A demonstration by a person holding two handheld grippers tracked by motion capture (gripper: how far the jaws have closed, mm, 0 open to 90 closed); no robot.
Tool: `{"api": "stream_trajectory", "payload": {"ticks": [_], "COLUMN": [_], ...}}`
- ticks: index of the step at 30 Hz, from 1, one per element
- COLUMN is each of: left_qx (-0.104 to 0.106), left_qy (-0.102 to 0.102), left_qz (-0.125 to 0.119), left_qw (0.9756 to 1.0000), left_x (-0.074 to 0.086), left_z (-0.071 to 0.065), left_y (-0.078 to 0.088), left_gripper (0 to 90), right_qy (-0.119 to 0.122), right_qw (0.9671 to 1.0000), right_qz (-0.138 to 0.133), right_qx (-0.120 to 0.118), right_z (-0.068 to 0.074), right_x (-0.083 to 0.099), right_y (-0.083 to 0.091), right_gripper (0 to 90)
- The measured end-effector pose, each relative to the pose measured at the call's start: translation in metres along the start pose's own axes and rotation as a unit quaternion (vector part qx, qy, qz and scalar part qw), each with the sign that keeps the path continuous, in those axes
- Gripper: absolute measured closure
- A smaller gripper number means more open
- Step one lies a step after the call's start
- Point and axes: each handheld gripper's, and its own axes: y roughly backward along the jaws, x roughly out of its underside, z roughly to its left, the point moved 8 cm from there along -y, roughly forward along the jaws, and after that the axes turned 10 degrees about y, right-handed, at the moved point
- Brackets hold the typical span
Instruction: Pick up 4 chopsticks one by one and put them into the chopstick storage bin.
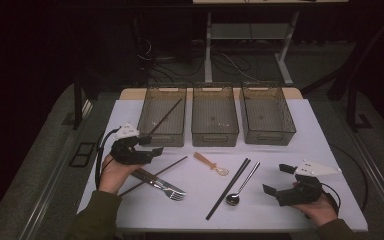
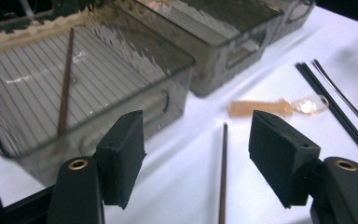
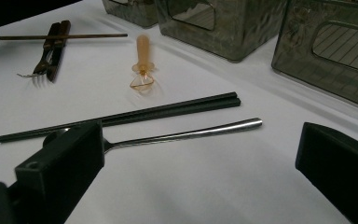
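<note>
My left gripper [image 1: 149,146] hovers open and empty just in front of the left grey bin [image 1: 172,137], where one brown chopstick [image 1: 166,117] leans inside. In the left gripper view a second brown chopstick [image 2: 223,172] lies on the white table below and between the jaws. My right gripper [image 1: 278,179] rests open and empty at the front right. Its jaws stand wide apart near the metal spoon [image 3: 182,135] and the pair of black chopsticks [image 3: 140,114].
Middle bin [image 1: 215,137] and right bin [image 1: 270,136] line the far side. An amber spoon [image 1: 211,164] lies mid-table, and forks [image 1: 160,184] lie crossed by the brown chopstick near my left hand. The table's front edge is close to both wrists.
</note>
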Motion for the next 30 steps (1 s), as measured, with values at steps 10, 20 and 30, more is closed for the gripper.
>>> {"api": "stream_trajectory", "payload": {"ticks": [10, 20, 30], "left_qx": [0.009, 0.010, 0.000], "left_qy": [-0.017, -0.019, -0.023], "left_qz": [0.000, 0.013, 0.029], "left_qw": [0.9998, 0.9997, 0.9993], "left_x": [0.025, 0.050, 0.068], "left_z": [-0.011, -0.012, -0.007], "left_y": [0.010, 0.015, 0.020], "left_gripper": [32.0, 27.1, 25.8], "right_qy": [0.015, 0.016, 0.024], "right_qw": [0.9997, 0.9992, 0.9987], "right_qz": [0.005, 0.001, 0.006], "right_qx": [-0.020, -0.036, -0.045], "right_z": [0.003, 0.002, 0.005], "right_x": [0.001, -0.002, -0.005], "right_y": [-0.004, -0.010, -0.018], "right_gripper": [1.2, 1.2, 1.2]}}
